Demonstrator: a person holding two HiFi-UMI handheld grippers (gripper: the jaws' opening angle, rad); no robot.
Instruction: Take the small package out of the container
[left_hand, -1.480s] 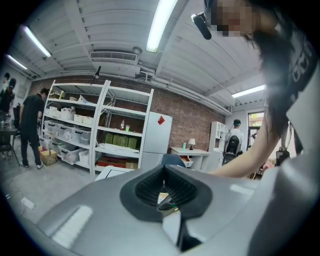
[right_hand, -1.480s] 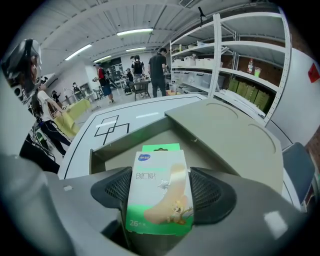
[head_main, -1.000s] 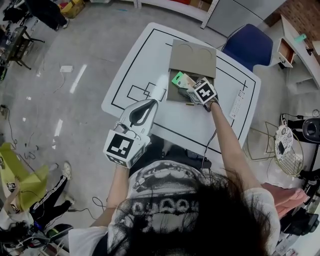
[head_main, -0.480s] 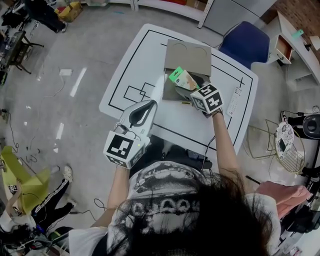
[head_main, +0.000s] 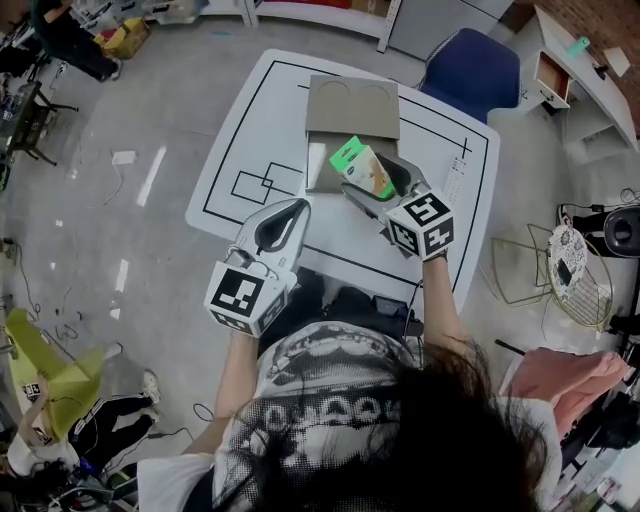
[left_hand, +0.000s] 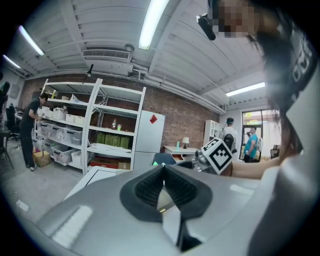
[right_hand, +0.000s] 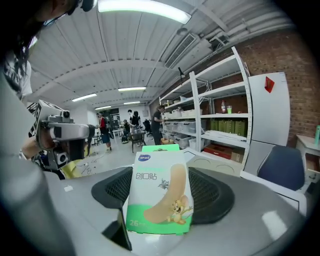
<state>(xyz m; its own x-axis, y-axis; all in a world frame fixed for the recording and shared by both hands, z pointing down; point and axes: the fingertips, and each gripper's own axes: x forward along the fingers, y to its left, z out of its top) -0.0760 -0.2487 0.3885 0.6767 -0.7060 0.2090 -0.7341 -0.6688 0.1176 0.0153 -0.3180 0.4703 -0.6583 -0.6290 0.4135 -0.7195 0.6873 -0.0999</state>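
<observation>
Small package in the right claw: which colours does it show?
Small package: white and green, beige plaster picture; clearest in right gripper view.

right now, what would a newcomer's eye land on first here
The small green-and-white plaster package, clamped in the right gripper over the open brown cardboard box on the white table. Next, the left gripper, shut and empty, nearer the person.

White counter (head_main: 250, 130) with black line markings stood on grey floor (head_main: 130, 90), blue chair (head_main: 472, 68) at its far edge, metal shelving (left_hand: 95, 135) along brick wall (left_hand: 185, 117).
</observation>
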